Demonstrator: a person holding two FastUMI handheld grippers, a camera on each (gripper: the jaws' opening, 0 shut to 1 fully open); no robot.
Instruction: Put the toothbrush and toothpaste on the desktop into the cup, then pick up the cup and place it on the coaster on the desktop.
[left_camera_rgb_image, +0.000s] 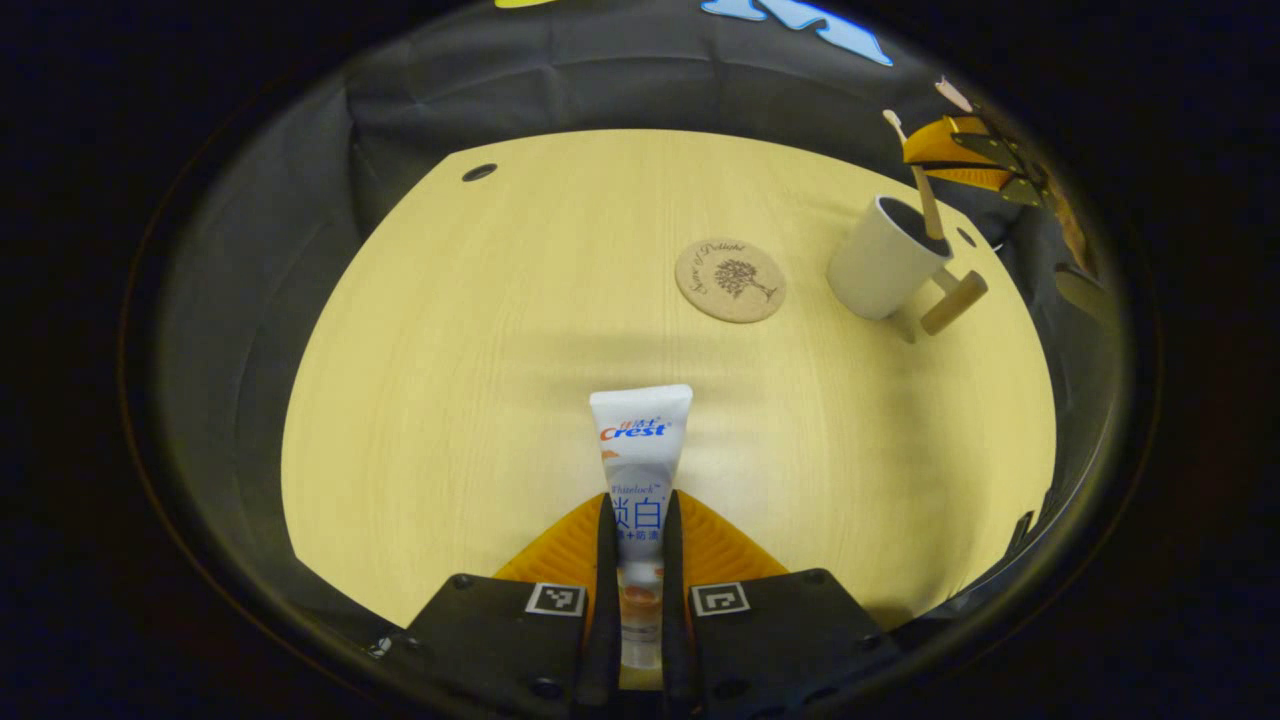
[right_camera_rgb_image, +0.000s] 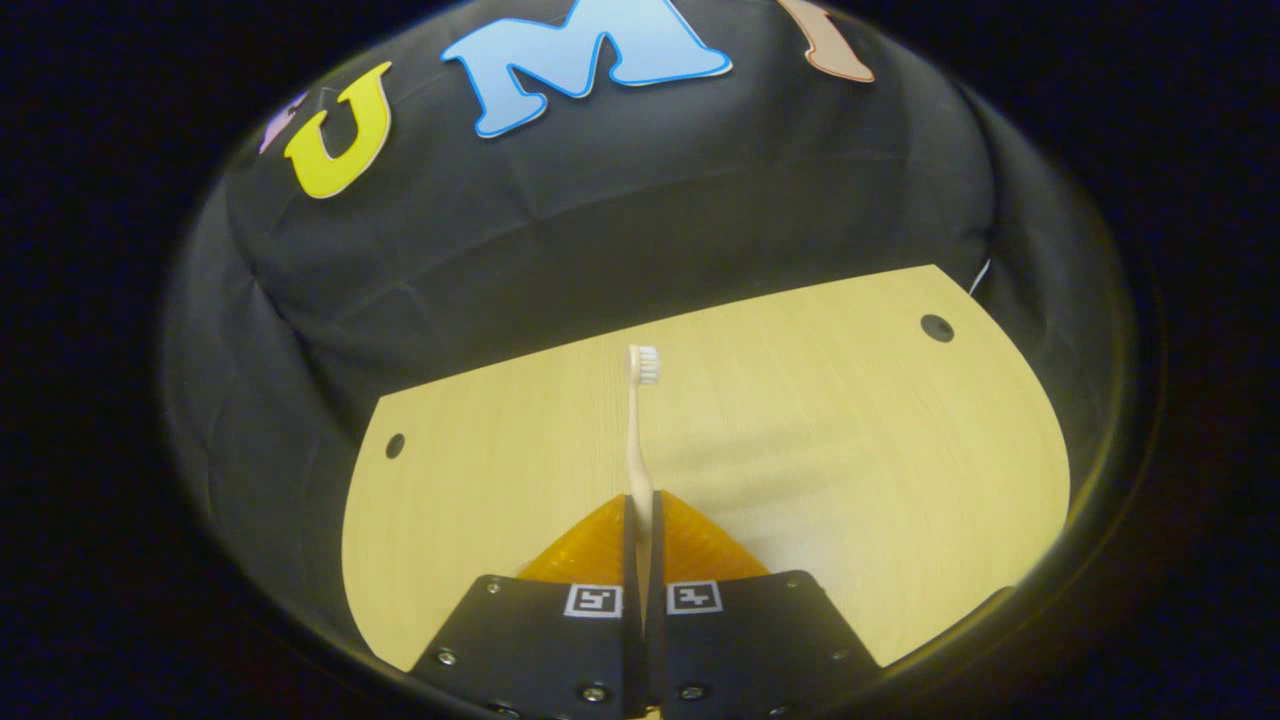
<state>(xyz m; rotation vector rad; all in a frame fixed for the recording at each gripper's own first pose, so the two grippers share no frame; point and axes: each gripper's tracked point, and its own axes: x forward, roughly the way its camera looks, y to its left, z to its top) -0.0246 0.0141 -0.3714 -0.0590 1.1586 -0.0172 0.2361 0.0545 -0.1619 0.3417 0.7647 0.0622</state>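
Observation:
A white toothpaste tube (left_camera_rgb_image: 640, 440) lies lengthwise between my left gripper's fingers; the left gripper (left_camera_rgb_image: 637, 500) is shut on it just above the pale wooden table (left_camera_rgb_image: 480, 380). In the right gripper view my right gripper (right_camera_rgb_image: 640, 497) is shut on the handle of a cream toothbrush (right_camera_rgb_image: 634, 430), whose bristle head points away toward the wall. In the left gripper view a white cup (left_camera_rgb_image: 880, 265) with a wooden handle stands at the far right. The toothbrush (left_camera_rgb_image: 922, 185) slants over its mouth beside the right gripper (left_camera_rgb_image: 985, 155); whether its lower end is inside, I cannot tell. A round cork coaster (left_camera_rgb_image: 730, 280) lies left of the cup.
The table has small dark holes near its far corners (left_camera_rgb_image: 479, 172) (right_camera_rgb_image: 937, 327). Black cloth walls close in behind the table and at its sides. Bare wood stretches between the toothpaste and the coaster.

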